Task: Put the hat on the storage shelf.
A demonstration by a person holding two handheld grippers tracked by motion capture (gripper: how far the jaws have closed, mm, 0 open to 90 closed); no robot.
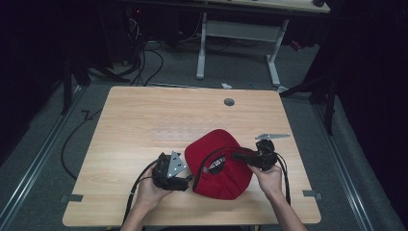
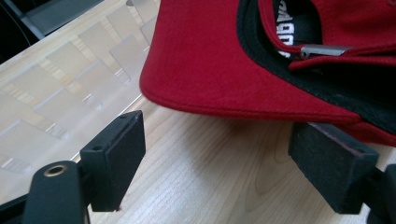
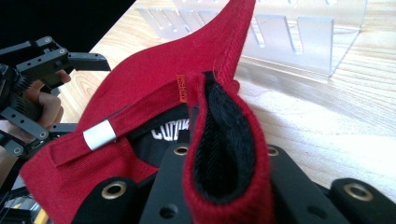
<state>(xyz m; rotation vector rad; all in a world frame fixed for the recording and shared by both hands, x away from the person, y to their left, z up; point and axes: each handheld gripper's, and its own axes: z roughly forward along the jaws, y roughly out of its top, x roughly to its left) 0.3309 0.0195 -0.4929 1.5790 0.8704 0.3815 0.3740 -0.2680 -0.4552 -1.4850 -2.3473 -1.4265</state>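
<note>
A clear plastic rack (image 3: 299, 37) is standing on the wooden table (image 1: 144, 125). A grey grommet (image 1: 229, 102) is sitting near the table's far edge. Black cables (image 1: 144, 62) are lying on the floor beyond.

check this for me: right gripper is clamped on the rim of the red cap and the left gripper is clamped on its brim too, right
Not quite. The left gripper is open: in the left gripper view its jaws stand wide apart below the red cap, with bare table between them. The right gripper is indeed clamped on the cap's rim, as the right gripper view shows.
</note>
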